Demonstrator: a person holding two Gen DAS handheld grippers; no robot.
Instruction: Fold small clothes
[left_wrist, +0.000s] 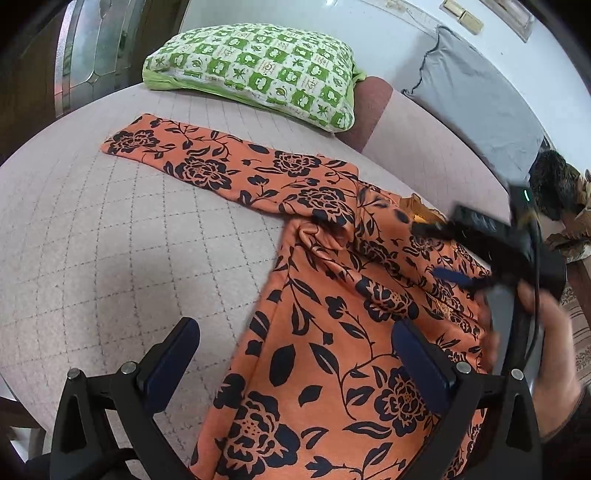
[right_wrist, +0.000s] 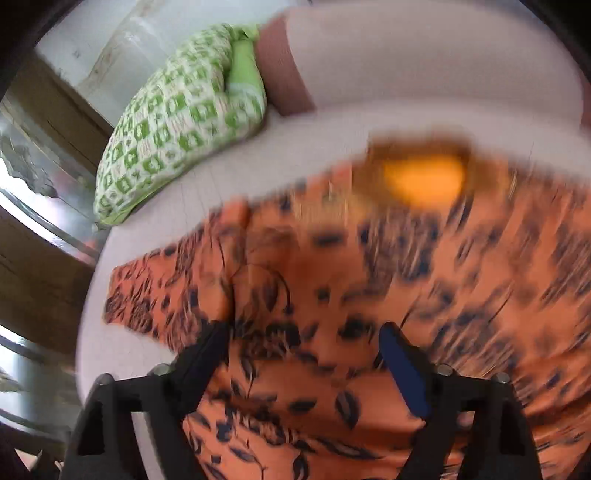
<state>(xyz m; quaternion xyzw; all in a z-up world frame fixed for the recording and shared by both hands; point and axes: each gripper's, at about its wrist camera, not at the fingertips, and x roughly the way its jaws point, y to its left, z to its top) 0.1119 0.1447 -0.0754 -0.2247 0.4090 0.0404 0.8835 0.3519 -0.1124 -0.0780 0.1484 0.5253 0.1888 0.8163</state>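
We see the orange flowered garment (left_wrist: 332, 332) spread on the quilted bed (left_wrist: 92, 240), one sleeve reaching far left. A green checked pillow (left_wrist: 258, 70) and a grey cushion (left_wrist: 476, 107) lie beyond. Our left gripper (left_wrist: 295, 354) and right gripper (right_wrist: 303, 354) both hover above the cloth with jaws apart, holding nothing.

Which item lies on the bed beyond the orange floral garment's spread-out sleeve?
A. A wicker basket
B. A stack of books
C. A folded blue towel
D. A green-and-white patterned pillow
D: in the left wrist view the green-and-white patterned pillow lies on the quilted bed cover just past the sleeve of the orange floral garment; the right wrist view shows it too.
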